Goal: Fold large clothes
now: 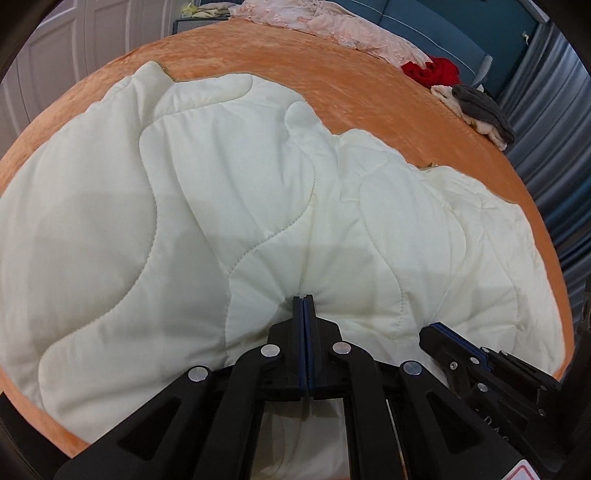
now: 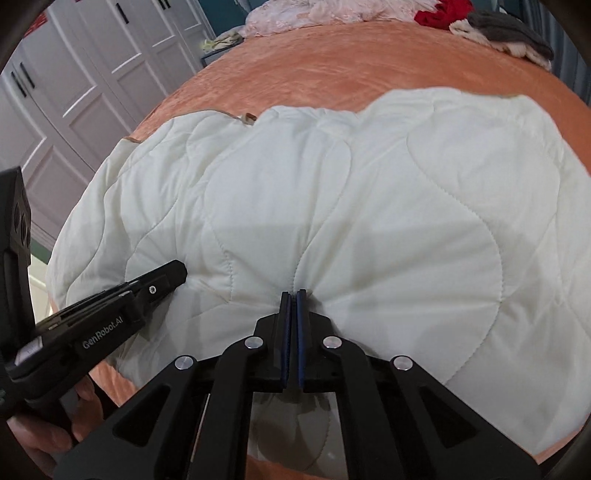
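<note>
Both grippers, the left gripper [image 1: 303,297] and the right gripper [image 2: 293,293], have their jaws clamped together on the near edge of the white quilt [image 1: 221,206], which lies spread over the orange bed [image 1: 332,88].

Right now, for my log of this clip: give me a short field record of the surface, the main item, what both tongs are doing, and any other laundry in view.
surface: bed with orange cover
item: white quilt, spread out and rumpled
left tongs: shut on quilt's near edge
right tongs: shut on quilt's near edge, beside the left
far edge of bed: pink cloth, red garment, grey garment
backdrop: white cupboard doors
</note>
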`<state>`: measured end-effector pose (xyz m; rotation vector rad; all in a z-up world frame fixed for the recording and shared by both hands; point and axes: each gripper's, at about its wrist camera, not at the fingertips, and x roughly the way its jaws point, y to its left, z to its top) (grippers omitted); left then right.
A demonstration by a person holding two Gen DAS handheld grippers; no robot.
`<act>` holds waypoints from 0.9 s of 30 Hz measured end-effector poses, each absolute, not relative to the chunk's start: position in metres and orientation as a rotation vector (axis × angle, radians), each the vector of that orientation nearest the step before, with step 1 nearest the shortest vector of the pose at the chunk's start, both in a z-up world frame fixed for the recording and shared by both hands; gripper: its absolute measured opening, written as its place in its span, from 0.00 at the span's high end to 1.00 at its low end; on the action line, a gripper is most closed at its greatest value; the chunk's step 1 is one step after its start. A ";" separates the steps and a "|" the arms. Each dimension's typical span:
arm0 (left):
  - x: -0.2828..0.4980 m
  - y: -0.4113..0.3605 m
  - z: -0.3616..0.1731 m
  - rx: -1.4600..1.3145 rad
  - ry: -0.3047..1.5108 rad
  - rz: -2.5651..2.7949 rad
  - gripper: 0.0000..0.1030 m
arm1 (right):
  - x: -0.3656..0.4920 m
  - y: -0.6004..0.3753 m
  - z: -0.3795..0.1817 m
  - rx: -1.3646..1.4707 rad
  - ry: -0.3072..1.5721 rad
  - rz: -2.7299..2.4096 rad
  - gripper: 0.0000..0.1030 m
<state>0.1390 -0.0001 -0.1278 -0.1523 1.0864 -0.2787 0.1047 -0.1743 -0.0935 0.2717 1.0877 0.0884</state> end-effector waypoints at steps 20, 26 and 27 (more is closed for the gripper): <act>0.102 0.063 -0.075 -0.263 1.083 -0.218 0.75 | 0.114 -0.142 -0.067 0.264 1.122 0.090 0.95; 0.082 0.153 -0.067 -0.559 1.040 -0.047 0.36 | 0.120 -0.147 -0.081 0.327 1.148 0.077 0.96; 0.084 0.164 -0.075 -0.615 1.061 -0.042 0.36 | 0.120 -0.146 -0.082 0.326 1.150 0.075 0.97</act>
